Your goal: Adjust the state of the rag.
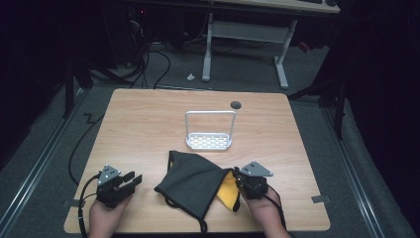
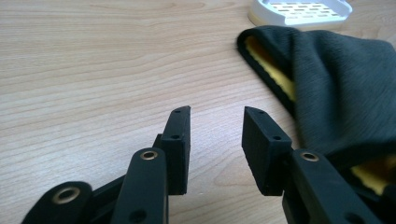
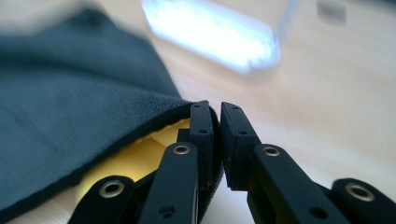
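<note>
A dark grey cloth point(image 1: 190, 181) with a yellow inner side point(image 1: 229, 191) lies folded near the table's front edge. My right gripper point(image 1: 236, 176) sits at its right corner, shut on the cloth's dark hem; in the right gripper view the jaws point(image 3: 214, 106) pinch the hem where grey cloth point(image 3: 70, 107) meets yellow point(image 3: 140, 154). To the cloth's left my left gripper point(image 1: 134, 179) rests low over bare wood, open and holding nothing. In the left gripper view it point(image 2: 217, 112) points along the table, with the cloth point(image 2: 345, 93) to its right.
A white perforated tray with a tall wire handle point(image 1: 209, 141) stands behind the cloth at mid-table, also visible as the tray point(image 2: 301, 11) and as a blur point(image 3: 210, 32). A dark grommet hole point(image 1: 236, 104) lies near the far edge. Bare wood spreads on the left.
</note>
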{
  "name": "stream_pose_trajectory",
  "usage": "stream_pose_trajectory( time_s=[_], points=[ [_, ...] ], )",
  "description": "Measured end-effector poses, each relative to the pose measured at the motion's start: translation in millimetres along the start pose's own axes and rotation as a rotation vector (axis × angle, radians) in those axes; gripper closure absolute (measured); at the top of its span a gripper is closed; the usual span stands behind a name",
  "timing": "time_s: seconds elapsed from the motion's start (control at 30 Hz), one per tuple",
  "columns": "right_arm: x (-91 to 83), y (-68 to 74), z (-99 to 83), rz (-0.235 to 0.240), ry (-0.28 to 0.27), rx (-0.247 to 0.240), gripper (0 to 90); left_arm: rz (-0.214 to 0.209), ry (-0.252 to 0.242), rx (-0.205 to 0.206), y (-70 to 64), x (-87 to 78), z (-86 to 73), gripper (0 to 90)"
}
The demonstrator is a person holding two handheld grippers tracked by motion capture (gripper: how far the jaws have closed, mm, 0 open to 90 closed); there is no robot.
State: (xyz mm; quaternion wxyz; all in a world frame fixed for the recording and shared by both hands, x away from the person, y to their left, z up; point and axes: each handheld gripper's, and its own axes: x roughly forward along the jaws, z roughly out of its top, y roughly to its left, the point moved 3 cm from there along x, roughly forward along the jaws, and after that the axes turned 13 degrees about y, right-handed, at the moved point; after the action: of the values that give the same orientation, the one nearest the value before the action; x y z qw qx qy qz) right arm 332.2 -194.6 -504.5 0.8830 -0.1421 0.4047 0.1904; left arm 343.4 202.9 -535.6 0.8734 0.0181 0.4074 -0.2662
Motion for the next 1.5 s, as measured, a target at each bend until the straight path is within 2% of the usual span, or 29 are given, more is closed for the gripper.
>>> stream_pose_trajectory(
  time_s=[0.07, 0.17, 0.23, 0.3, 0.37, 0.47, 0.53, 0.67, 0.73, 0.83, 0.93, 1.0, 1.1, 1.23, 1.3, 1.4, 1.5],
  points=[
    [9.5, -6.0, -19.2, -0.014, 0.053, 0.005, 84.3, -0.005, 0.003, 0.001, -2.0, 1.1, -0.1, 62.5],
    [16.4, -4.4, -35.0, 0.013, 0.116, -0.005, 84.3, -0.006, 0.01, 0.003, -4.1, 3.1, -0.3, 62.5],
    [16.3, 3.0, -38.4, 0.021, 0.128, -0.021, 84.4, -0.008, 0.012, 0.006, -5.2, 3.6, -0.4, 62.4],
    [14.5, 15.1, -41.6, 0.051, 0.119, -0.023, 84.4, -0.008, 0.009, 0.007, -5.1, 3.4, -0.3, 62.4],
    [13.1, 33.0, -42.4, 0.065, 0.107, -0.055, 84.2, -0.009, 0.009, 0.005, -4.0, 3.4, 0.1, 62.4],
    [15.4, 59.9, -36.7, 0.131, 0.099, -0.085, 81.2, -0.003, 0.008, -0.009, -0.9, 3.7, 0.2, 62.6],
    [14.6, 69.0, -30.0, 0.124, 0.105, -0.112, 69.6, -0.004, 0.003, -0.029, 2.6, 1.2, -0.3, 62.6],
    [-8.1, 74.4, -5.2, 0.098, 0.01, -0.156, 62.2, -0.004, 0.002, -0.039, 8.5, -1.3, -1.1, 62.6],
    [-16.9, 84.7, 9.9, 0.131, -0.034, -0.165, 58.6, -0.005, 0.001, -0.045, 9.4, -0.3, -0.8, 62.6],
    [-11.1, 109.7, 25.2, 0.16, -0.04, -0.214, 54.3, -0.004, 0.005, -0.042, 7.6, 1.3, -1.1, 62.5],
    [-2.3, 130.8, 33.0, 0.187, -0.038, -0.251, 54.0, -0.001, 0.005, -0.033, 6.6, 0.4, -1.5, 62.6],
    [8.4, 142.0, 37.3, 0.191, -0.014, -0.282, 52.7, -0.003, 0.0, -0.041, 7.8, 0.0, -1.3, 62.5],
    [12.8, 143.4, 42.6, 0.199, -0.012, -0.28, 51.7, -0.005, -0.001, -0.042, 8.6, -1.5, -1.6, 62.5],
    [2.7, 133.9, 51.9, 0.197, -0.046, -0.26, 53.1, -0.009, 0.0, -0.032, 6.6, -1.7, -1.3, 62.5],
    [-1.0, 128.7, 55.9, 0.183, -0.06, -0.258, 59.4, -0.017, 0.004, -0.02, 2.5, 0.5, -0.7, 62.7],
    [9.9, 123.2, 48.9, 0.152, -0.01, -0.271, 72.0, -0.021, 0.009, 0.0, -3.8, 2.5, -0.2, 62.7],
    [25.8, 110.1, 22.1, 0.14, 0.072, -0.256, 78.5, -0.029, 0.007, 0.011, -7.5, 2.4, -0.1, 62.7]
  ],
)
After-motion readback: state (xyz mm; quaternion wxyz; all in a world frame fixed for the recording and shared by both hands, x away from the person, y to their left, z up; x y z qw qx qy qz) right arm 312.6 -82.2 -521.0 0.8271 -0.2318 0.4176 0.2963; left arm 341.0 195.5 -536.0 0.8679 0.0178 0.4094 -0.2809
